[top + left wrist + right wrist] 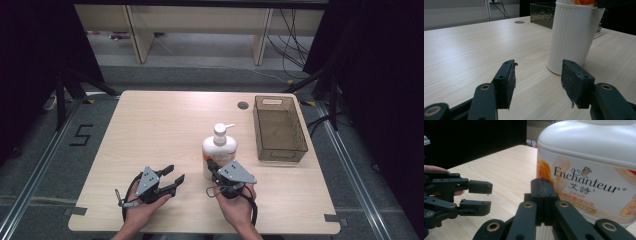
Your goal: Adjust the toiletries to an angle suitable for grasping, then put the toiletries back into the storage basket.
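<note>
A: Status?

B: Nothing grasped yet. Lotion bottle (219,150) stands upright mid-table. My right gripper (214,167) is clenched empty, tips right at the bottle's base. Left gripper (173,176) has its jaws apart, holding nothing, parked left of the bottle.

A: Left to do?

B: I'd say the whole pick. Basket (295,147) sits to the right, apart from the bottle. Table (150,125) otherwise open, nothing blocking.

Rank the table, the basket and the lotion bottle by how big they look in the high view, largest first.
1. Table: by far the largest, it bears the rest.
2. Basket: long and dark, at the table's far right.
3. Lotion bottle: smallest, though its lower part is hidden behind the right gripper, so the gap is unsure.
</note>
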A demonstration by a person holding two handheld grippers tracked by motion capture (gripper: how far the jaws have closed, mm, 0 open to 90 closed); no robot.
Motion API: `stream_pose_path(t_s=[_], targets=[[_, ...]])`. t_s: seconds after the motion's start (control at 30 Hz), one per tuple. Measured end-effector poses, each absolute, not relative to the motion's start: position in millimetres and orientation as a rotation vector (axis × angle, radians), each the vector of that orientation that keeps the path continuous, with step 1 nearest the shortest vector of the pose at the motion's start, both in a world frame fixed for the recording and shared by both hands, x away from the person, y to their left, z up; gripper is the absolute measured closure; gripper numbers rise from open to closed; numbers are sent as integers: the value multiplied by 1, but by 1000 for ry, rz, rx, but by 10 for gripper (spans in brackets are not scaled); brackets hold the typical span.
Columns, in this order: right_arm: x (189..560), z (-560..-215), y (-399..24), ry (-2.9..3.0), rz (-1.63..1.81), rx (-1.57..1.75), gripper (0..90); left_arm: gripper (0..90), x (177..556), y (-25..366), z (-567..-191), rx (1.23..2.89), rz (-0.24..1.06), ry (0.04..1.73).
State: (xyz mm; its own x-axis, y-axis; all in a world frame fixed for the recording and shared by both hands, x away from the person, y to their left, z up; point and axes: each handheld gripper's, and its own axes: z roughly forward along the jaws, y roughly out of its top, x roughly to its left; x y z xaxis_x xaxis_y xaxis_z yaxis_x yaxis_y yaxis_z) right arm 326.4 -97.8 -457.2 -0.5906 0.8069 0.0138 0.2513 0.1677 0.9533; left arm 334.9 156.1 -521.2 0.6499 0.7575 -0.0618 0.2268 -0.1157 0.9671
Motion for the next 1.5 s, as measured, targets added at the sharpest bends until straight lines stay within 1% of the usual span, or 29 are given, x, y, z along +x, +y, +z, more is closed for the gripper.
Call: stream_pose_path(t_s=[0.17, 0.33, 0.37, 0.43, 0.6, 0.73, 0.9, 1.13, 1.3, 1.5], targets=[[324, -456, -96, 1948, 1438, 994, 891, 445, 336, 157, -522, 1653, 538, 821], [310, -431, -100, 1841, 1473, 958, 780, 445, 338, 156, -522, 1639, 525, 814], [309, -424, -105, 1787, 1479, 970, 744, 445, 338, 156, -522, 1641, 527, 813], [308, -420, -109, 1768, 1442, 973, 732, 445, 338, 156, -522, 1643, 527, 811], [306, -412, -115, 1672, 1443, 1032, 624, 444, 338, 156, -521, 1655, 534, 826], [310, -412, -120, 1640, 1412, 1068, 568, 444, 338, 155, -521, 1654, 536, 829], [315, -412, -124, 1618, 1380, 1083, 524, 444, 338, 155, -522, 1644, 534, 831], [317, -410, -124, 1590, 1411, 1127, 502, 444, 338, 156, -522, 1646, 535, 828], [317, -407, -122, 1606, 1409, 1082, 494, 444, 338, 154, -521, 1652, 538, 825], [318, -408, -120, 1595, 1428, 1102, 473, 444, 338, 155, -521, 1649, 541, 829]])
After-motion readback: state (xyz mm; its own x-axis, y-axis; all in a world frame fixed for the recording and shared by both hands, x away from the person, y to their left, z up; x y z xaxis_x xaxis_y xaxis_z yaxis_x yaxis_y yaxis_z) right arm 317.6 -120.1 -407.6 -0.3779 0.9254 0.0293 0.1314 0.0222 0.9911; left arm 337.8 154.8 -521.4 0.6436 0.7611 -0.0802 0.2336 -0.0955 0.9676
